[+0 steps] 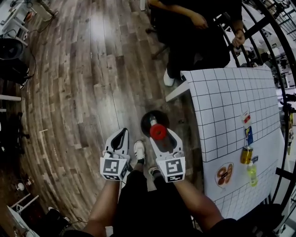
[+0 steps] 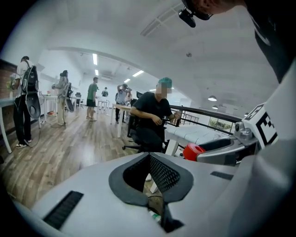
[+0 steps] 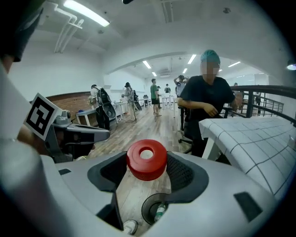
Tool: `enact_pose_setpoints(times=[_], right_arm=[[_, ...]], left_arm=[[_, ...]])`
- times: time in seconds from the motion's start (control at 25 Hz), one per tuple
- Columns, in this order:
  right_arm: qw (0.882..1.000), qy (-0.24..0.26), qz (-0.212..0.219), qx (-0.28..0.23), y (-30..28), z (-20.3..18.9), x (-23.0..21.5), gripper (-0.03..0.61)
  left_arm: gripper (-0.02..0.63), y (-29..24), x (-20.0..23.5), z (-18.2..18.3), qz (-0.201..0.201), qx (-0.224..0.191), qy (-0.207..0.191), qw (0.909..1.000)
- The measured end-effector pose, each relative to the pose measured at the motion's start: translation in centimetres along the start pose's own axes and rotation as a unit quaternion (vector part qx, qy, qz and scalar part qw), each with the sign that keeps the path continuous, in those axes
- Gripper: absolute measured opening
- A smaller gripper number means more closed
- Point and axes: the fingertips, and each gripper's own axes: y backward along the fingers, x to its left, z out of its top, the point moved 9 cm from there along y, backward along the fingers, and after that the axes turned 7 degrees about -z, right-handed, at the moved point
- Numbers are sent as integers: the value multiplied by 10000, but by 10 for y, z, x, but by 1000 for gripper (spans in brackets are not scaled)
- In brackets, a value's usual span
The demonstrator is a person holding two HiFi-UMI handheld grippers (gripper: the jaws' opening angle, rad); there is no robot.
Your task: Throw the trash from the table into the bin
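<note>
Red round plastic cap (image 1: 158,132), possibly a bottle top, sits at frame centre, clamped in the wide-set right tongs (image 1: 160,135) over the near rim of the black round bin (image 1: 146,118). An off-centre release would likely drop it onto the wooden floor (image 1: 83,92). Left tongs (image 1: 121,135) are closed and empty.

Worn wood-plank floor (image 1: 78,92) fills the head view from 9 to 12 o'clock. A white table (image 1: 222,102) under a black-grid cover sits at 3 o'clock, with a black railing (image 3: 259,87) behind it. Ceiling strip lights (image 3: 85,13) run above white walls (one brick wall (image 3: 69,98) far off).
</note>
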Motion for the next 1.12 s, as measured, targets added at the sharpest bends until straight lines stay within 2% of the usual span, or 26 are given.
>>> enact_pose_setpoints(times=[0.32, 0.52, 0.76, 1.12], right_arm=[[9981, -119, -161, 580, -32, -75, -10, 285], [9965, -135, -167, 804, -57, -122, -12, 285], [9943, -193, -214, 1027, -68, -162, -15, 285], [9920, -134, -190, 1242, -82, -213, -25, 285]], left_arm=[[22, -28, -10, -65, -347, 584, 117, 9976], [23, -44, -7, -102, -339, 768, 279, 9961], [21, -60, -5, -142, -545, 1039, 248, 9928], [21, -80, 2, -190, -634, 1312, 164, 9892]])
